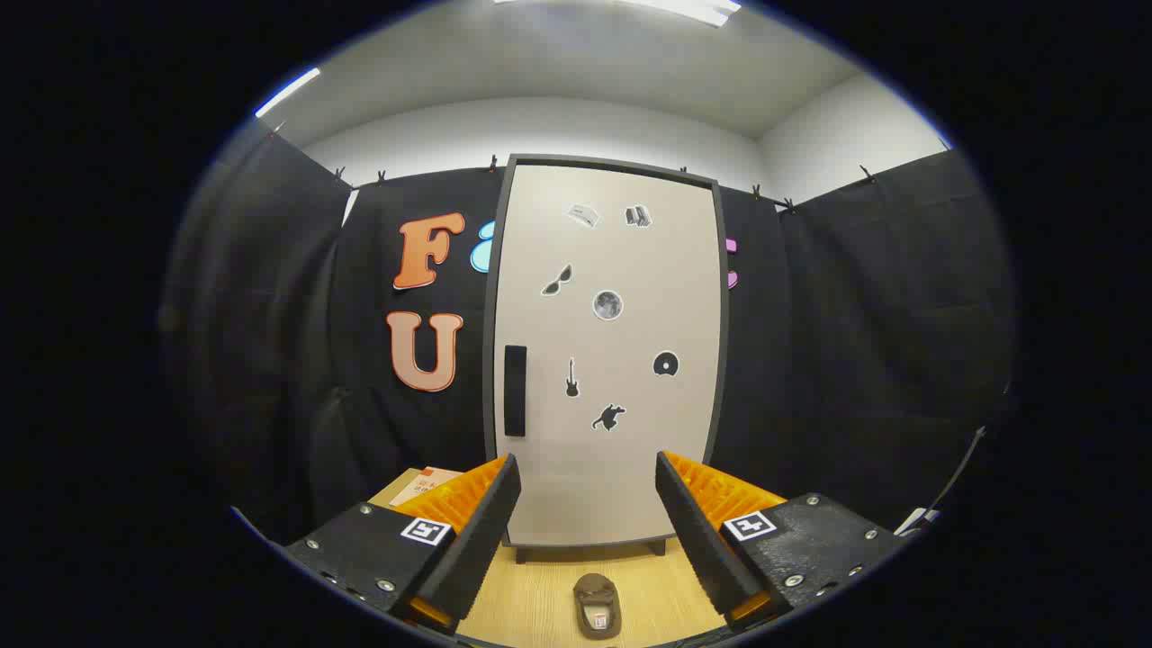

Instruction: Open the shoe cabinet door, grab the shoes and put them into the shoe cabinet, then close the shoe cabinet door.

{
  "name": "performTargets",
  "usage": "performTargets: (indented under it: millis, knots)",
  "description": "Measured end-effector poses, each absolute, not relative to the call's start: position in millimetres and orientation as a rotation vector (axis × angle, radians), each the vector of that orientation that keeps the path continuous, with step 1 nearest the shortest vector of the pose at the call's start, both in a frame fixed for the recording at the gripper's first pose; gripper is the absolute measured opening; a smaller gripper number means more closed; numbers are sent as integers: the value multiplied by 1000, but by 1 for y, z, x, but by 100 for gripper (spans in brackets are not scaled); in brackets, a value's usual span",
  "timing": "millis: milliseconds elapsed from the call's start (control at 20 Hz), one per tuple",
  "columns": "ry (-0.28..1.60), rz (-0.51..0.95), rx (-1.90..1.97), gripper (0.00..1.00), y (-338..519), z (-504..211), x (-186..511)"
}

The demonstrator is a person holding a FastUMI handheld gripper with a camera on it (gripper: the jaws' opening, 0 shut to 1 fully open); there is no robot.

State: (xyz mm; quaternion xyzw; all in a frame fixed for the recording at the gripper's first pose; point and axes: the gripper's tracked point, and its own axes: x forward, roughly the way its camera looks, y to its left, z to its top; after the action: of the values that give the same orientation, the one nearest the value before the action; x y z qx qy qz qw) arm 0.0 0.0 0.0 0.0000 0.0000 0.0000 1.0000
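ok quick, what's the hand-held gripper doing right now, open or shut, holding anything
Hand-held gripper: open, holding nothing; the shoe lies on the floor between its fingers, the closed shoe cabinet door beyond.

Ceiling strip lights [693, 9] at twelve o'clock are lighting the booth evenly; fisheye bending is curving the sharp, dimmer edges.

The cardboard box [416, 486] is largely hidden behind the left finger of the gripper [587, 504], whose fingers stand wide apart; the shoe cabinet door [605, 360] conceals the interior; its stickers are too small to identify.
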Motion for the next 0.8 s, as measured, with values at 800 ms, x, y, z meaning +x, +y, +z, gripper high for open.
performTargets:
  millis: [800]
  knots:
    - [21,-1,-1,95,6,-8,10]
